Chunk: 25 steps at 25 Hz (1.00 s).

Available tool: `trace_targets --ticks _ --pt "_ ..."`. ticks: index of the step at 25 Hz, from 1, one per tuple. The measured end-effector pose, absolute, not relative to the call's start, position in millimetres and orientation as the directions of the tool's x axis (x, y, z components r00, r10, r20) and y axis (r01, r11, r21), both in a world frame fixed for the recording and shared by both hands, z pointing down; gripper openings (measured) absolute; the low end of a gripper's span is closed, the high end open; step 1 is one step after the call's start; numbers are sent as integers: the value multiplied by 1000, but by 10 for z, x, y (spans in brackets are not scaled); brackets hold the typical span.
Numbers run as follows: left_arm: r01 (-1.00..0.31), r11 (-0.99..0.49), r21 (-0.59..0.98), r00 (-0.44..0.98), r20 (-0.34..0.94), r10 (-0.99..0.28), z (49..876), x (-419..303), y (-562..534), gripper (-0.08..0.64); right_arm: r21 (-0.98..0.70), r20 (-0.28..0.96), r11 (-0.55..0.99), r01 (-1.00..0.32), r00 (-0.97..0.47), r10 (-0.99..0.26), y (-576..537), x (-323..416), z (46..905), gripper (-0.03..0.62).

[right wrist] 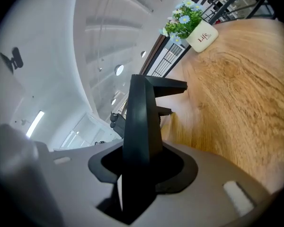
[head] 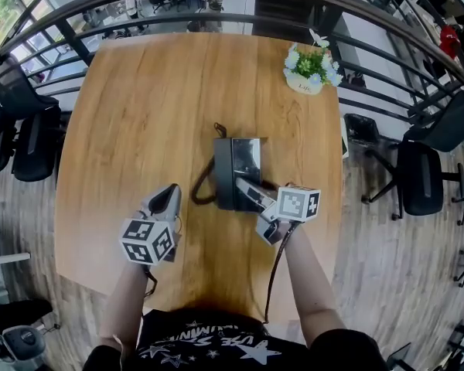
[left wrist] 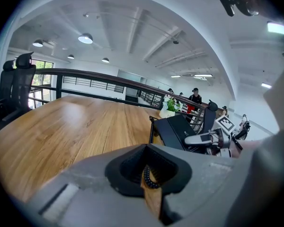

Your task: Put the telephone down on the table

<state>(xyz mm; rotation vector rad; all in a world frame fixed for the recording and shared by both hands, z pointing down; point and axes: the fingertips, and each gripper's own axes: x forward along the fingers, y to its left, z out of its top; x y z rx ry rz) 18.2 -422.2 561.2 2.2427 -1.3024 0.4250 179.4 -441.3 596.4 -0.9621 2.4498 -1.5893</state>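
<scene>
A flat black telephone [head: 233, 170] lies at the middle of the wooden table [head: 139, 114], and its coiled cord [head: 202, 190] loops off its left side. My right gripper [head: 253, 195] is shut on the telephone's near right edge. In the right gripper view the telephone [right wrist: 142, 117] stands edge-on between the jaws of my right gripper [right wrist: 142, 169]. From the left gripper view the telephone [left wrist: 176, 130] looks tilted, with the right gripper [left wrist: 206, 138] on it. To the left of the cord, my left gripper [head: 167, 199] [left wrist: 149, 174] is shut and holds nothing.
A white pot of flowers [head: 309, 69] stands at the table's far right corner. A black railing [head: 387, 60] curves round the far side. Office chairs stand at the right [head: 417, 176] and the left [head: 31, 141]. People [left wrist: 195, 96] stand far off behind the railing.
</scene>
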Motion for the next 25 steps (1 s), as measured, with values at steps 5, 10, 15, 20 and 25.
trace_targets --ticks 5,10,15,20,25 --pt "-869 -420 260 493 507 -707 5568 193 -4167 3 -783 343 290 -550 -772 -535 -4421 1806 5990 217" --pt "-869 -424 254 493 504 -709 5503 180 -4066 3 -718 442 291 -632 -738 -510 -4359 1849 6128 297" --pt "-866 -431 253 499 499 -709 5474 201 -3995 3 -641 533 289 -711 -683 -499 -4338 1938 6280 344" --pt "-868 -425 256 495 494 -714 5470 176 -3952 3 -623 560 270 -734 -659 -502 -4320 1960 6310 367" --pt "-870 -421 256 492 486 -722 5417 153 -3862 3 -604 571 252 -756 -632 -524 -4294 2036 6318 380"
